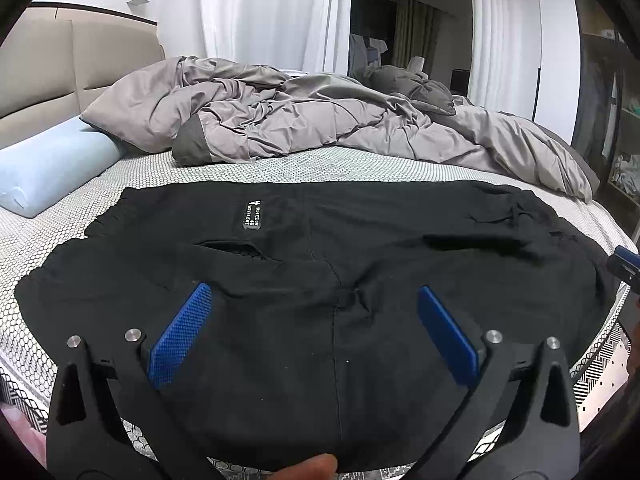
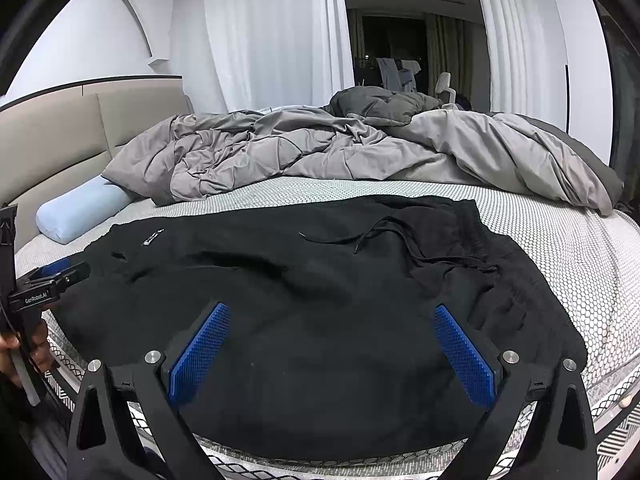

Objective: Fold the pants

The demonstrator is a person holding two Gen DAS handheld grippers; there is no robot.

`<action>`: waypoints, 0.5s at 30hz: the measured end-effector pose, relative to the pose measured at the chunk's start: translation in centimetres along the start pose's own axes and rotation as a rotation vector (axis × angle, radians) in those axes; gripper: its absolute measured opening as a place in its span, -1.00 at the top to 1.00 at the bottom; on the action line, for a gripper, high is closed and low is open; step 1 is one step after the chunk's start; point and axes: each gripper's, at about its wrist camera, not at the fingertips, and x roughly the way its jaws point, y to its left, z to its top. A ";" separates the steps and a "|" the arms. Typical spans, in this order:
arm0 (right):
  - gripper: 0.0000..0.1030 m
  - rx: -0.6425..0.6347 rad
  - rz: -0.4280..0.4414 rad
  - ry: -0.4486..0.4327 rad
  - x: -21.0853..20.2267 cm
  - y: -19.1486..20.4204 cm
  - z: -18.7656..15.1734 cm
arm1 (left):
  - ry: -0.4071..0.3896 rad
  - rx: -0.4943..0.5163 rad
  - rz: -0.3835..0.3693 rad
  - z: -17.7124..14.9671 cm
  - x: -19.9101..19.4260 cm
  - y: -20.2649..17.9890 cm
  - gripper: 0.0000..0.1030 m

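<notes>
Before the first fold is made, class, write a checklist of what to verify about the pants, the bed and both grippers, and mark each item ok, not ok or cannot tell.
1. Left gripper open, nothing held: ok.
2. Right gripper open, nothing held: ok.
3. Black pants spread out on the mattress: ok.
4. Pants smooth: not ok, creases near the middle.
5. Drawstring tucked in: not ok, it lies loose on top.
6. Grey duvet apart from the pants: ok.

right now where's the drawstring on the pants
In the right wrist view the drawstring lies loose on the black pants, right of centre by the waistband, ahead of the open right gripper.
</notes>
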 end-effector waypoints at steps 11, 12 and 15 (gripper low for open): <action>-1.00 0.000 -0.001 0.002 0.0 -0.1 0.0 | -0.001 0.004 0.002 -0.1 0.0 -0.1 -0.99; -1.00 0.000 0.000 0.003 0.0 -0.1 0.0 | -0.001 0.004 0.002 0.0 0.0 -0.1 -0.99; -1.00 0.001 -0.001 0.005 0.0 -0.1 -0.1 | 0.000 0.004 0.004 0.0 0.0 -0.2 -0.99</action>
